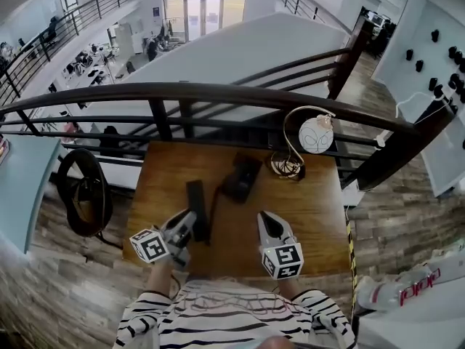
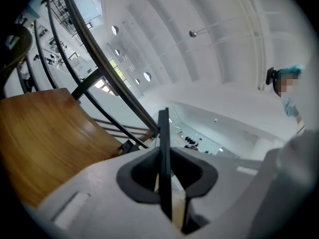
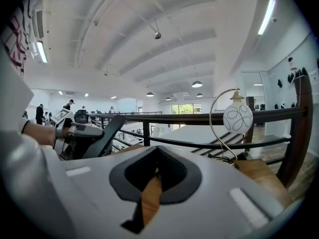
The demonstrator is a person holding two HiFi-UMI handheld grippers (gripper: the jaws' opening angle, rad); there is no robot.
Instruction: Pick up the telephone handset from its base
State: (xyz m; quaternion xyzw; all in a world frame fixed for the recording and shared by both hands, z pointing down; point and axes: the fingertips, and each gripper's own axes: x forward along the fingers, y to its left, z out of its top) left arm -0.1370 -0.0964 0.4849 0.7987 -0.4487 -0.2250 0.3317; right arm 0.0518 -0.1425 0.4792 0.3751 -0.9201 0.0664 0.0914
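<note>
The black telephone handset (image 1: 196, 208) is lifted off its black base (image 1: 241, 176), which sits at the middle of the wooden table (image 1: 320, 209). My left gripper (image 1: 187, 224) is shut on the handset; in the left gripper view the handset (image 2: 163, 148) stands edge-on between the jaws of that gripper (image 2: 164, 179). A dark cord (image 1: 216, 202) runs from the handset to the base. My right gripper (image 1: 267, 222) hovers over the table's near right, shut with nothing in it (image 3: 157, 158). The right gripper view shows the handset (image 3: 103, 133) at the left.
A wire lamp with a white globe (image 1: 316, 134) stands at the table's far right corner, also in the right gripper view (image 3: 238, 118). A dark railing (image 1: 218, 93) runs just behind the table. A black chair (image 1: 85, 191) stands at the left.
</note>
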